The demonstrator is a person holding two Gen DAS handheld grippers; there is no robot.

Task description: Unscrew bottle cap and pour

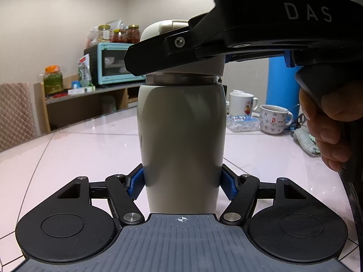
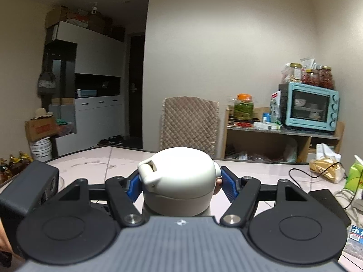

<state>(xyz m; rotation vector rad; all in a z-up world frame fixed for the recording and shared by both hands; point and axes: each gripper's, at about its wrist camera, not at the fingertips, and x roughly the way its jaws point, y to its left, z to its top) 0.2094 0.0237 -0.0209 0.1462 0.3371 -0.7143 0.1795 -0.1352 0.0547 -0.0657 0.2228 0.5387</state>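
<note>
A beige insulated bottle (image 1: 181, 136) stands upright on the pale tiled table (image 1: 79, 149). My left gripper (image 1: 181, 181) is shut on the bottle's lower body, blue pads on both sides. The bottle's cream domed cap (image 2: 179, 176) is gripped by my right gripper (image 2: 179, 181), blue pads pressed on its left and right sides. In the left wrist view the right gripper (image 1: 179, 52) crosses in front of the cap (image 1: 172, 26) from the right, and a metal neck ring (image 1: 181, 79) shows in a gap under the cap.
Two printed mugs (image 1: 273, 119) and a plastic box (image 1: 242, 123) stand behind the bottle on the right, near a blue cylinder (image 1: 281, 86). A teal toaster oven (image 2: 310, 107) and jars sit on a shelf. A chair (image 2: 189, 124) stands at the table's far edge. Cables and bags lie at right.
</note>
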